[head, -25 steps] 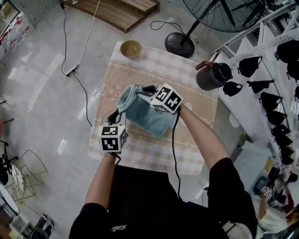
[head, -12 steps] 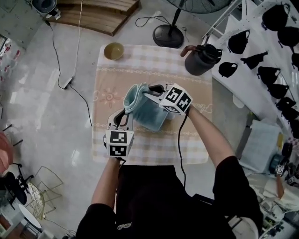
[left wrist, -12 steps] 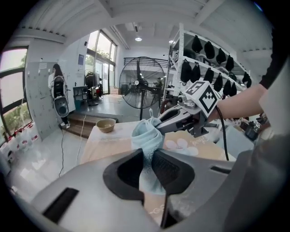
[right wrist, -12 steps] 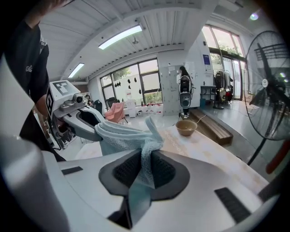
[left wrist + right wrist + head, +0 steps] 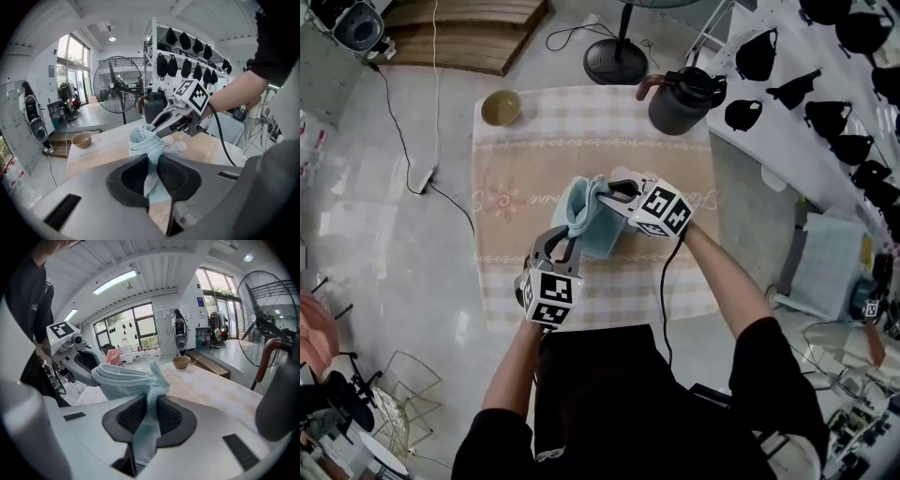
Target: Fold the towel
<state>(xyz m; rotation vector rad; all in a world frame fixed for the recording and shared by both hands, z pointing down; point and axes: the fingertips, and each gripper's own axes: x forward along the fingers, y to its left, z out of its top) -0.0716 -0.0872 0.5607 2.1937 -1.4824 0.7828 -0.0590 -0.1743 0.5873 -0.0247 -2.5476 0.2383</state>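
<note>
A light blue towel (image 5: 592, 223) hangs bunched above the middle of the checked tablecloth (image 5: 516, 169), held up between both grippers. My left gripper (image 5: 563, 246) grips its near lower edge; in the left gripper view the cloth (image 5: 151, 159) is pinched between the jaws. My right gripper (image 5: 616, 194) holds the far upper edge, and in the right gripper view a fold of towel (image 5: 150, 404) runs down between its pads. The two grippers sit close together, the towel (image 5: 123, 378) looped from one to the other.
A tan bowl (image 5: 501, 107) stands at the table's far left corner, a dark kettle (image 5: 682, 97) at the far right. A fan base (image 5: 613, 61) and cables lie on the floor beyond. A white rack of black items (image 5: 825, 94) stands to the right.
Both grippers have carried the towel sideways across the table and drawn closer together. The left gripper has rolled, its marker cube now facing more upward.
</note>
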